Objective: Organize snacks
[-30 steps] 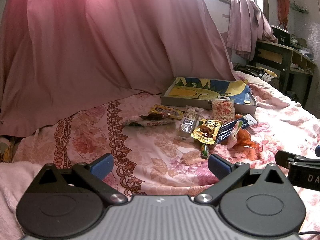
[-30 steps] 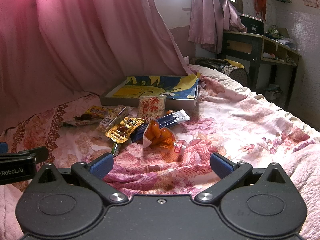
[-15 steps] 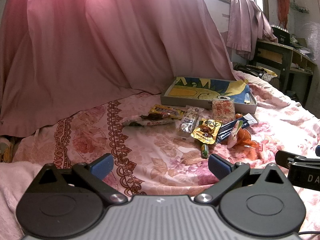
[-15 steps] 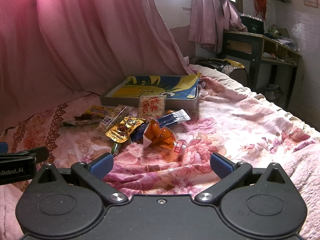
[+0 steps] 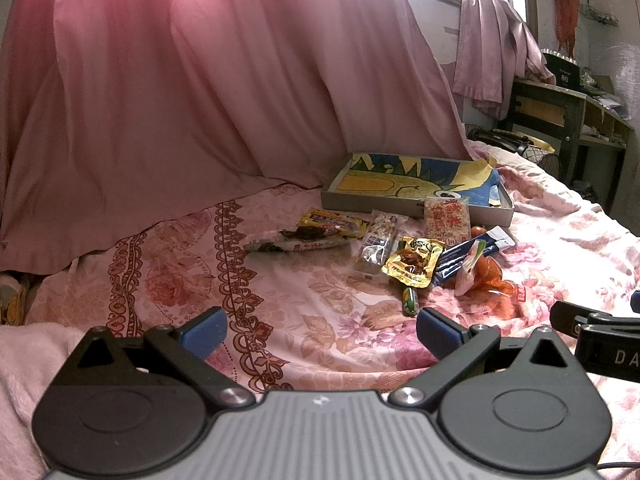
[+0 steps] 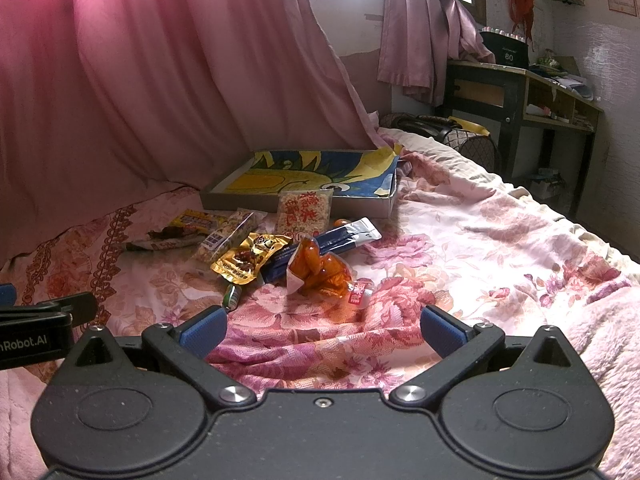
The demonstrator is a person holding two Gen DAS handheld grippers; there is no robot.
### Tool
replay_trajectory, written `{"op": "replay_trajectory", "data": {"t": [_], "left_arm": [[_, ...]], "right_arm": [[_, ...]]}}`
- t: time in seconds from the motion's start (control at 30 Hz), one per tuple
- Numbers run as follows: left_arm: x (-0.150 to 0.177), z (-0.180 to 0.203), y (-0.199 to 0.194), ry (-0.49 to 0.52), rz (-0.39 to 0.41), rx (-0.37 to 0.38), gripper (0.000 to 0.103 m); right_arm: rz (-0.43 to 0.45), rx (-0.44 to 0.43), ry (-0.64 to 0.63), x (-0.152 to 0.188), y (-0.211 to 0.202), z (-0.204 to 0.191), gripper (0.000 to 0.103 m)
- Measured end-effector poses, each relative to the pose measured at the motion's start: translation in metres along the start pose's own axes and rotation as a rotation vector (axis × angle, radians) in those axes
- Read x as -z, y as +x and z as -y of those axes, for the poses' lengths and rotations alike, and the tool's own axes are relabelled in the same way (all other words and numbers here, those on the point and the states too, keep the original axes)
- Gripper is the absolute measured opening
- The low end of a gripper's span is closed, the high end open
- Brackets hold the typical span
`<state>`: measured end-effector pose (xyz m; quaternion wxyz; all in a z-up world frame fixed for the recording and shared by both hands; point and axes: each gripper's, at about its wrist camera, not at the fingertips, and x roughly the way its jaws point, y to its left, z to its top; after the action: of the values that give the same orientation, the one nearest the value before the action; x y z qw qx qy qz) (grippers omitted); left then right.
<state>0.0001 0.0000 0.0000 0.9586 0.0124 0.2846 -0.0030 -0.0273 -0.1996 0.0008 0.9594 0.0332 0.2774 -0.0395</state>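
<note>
Several snack packets lie on a floral bedspread (image 5: 320, 312) in front of a shallow grey box (image 5: 360, 200) lined with a blue and yellow picture. Among them are a gold pouch (image 5: 412, 262), an orange packet (image 6: 320, 270), a dark blue stick pack (image 6: 340, 240), a rice-cracker pack (image 6: 305, 209) and a small green candy (image 5: 410, 300). My left gripper (image 5: 318, 330) is open and empty, well short of the snacks. My right gripper (image 6: 322, 330) is open and empty, just short of the orange packet.
A pink curtain (image 5: 200, 100) hangs behind the bed on the left and back. A dark wooden desk (image 6: 520, 92) stands at the far right beyond the bed. A bag (image 6: 460, 132) sits near the bed's far end.
</note>
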Motion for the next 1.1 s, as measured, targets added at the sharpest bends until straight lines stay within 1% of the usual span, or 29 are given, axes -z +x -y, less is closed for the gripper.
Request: {"op": "replay_trajectory", "data": {"t": [0.3, 0.5, 0.9, 1.1], "left_arm": [[0.002, -0.001, 0.001, 0.004, -0.01, -0.002, 0.103], [-0.004, -0.001, 0.003, 0.006, -0.039, 0.001, 0.103], [-0.019, -0.003, 0.031, -0.008, -0.136, 0.014, 0.103], [-0.033, 0.002, 0.05, 0.041, -0.152, -0.004, 0.103]], "right_arm": [[-0.002, 0.001, 0.001, 0.0, 0.0, 0.0, 0.102], [-0.019, 0.002, 0.01, 0.0, 0.003, 0.002, 0.102], [-0.111, -0.025, 0.055, -0.011, 0.02, 0.007, 0.102], [-0.171, -0.042, 0.076, -0.02, 0.04, 0.011, 0.103]]}}
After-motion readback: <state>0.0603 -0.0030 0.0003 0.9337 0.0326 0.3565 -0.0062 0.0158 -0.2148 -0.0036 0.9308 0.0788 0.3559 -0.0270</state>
